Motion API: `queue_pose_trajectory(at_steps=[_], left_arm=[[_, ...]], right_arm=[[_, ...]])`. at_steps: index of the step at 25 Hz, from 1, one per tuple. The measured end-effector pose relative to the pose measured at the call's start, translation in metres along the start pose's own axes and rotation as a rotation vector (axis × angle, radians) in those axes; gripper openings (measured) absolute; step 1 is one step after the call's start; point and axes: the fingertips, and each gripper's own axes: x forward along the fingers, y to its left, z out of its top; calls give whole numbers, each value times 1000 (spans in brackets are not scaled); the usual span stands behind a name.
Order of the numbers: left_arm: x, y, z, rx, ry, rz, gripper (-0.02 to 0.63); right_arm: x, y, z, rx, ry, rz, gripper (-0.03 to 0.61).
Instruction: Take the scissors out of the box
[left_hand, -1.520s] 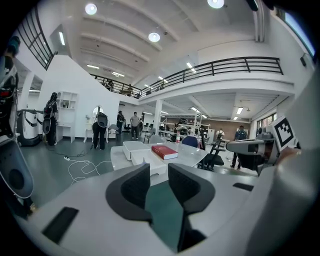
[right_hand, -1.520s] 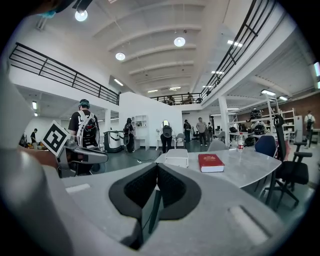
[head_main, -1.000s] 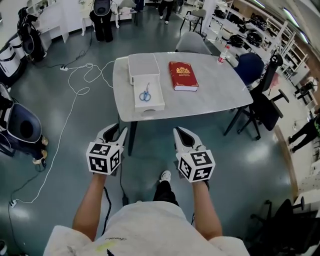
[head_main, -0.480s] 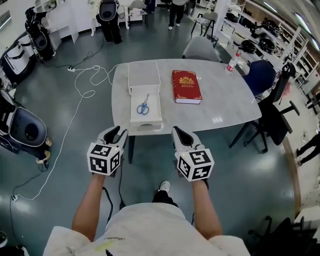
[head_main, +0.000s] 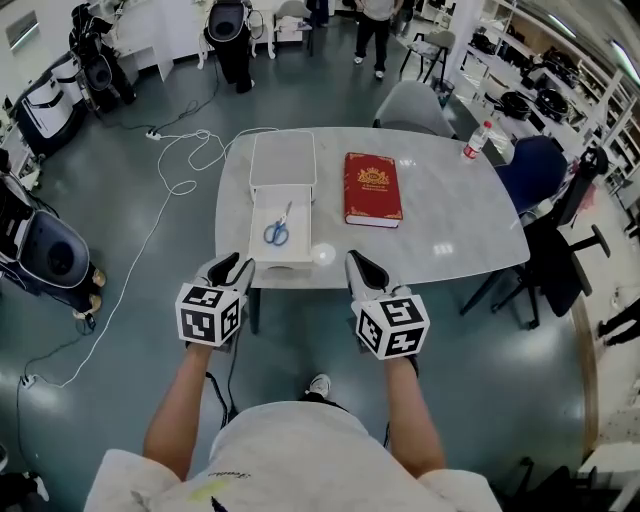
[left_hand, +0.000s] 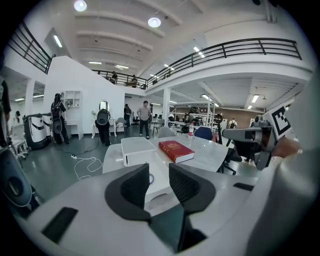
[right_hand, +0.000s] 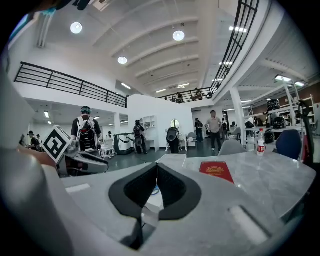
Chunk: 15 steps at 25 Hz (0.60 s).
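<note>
Blue-handled scissors lie in the open white box near the front left edge of the grey table. The box's lid part lies just behind it. My left gripper hovers in front of the table edge, short of the box, open with nothing between its jaws. My right gripper hangs beside it, shut and empty. In the left gripper view the box shows beyond the left gripper. The right gripper points at the table from the same side.
A red book lies right of the box, also seen as the book and the book. A bottle stands at the table's far right. Chairs ring the far side. A white cable trails over the floor at left.
The table, with the box and the book, has come closer to both grippers. The grippers keep the same pose, left open and right shut.
</note>
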Motion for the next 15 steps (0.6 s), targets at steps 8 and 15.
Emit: queue_pose_trajectory(at_steps=[8, 15], left_arm=[[39, -10, -1, -18, 38, 49, 100], [50, -15, -9, -15, 83, 67, 100]], right_arm=[[15, -40, -3, -3, 17, 40, 6], [28, -49, -7, 22, 21, 82, 5]])
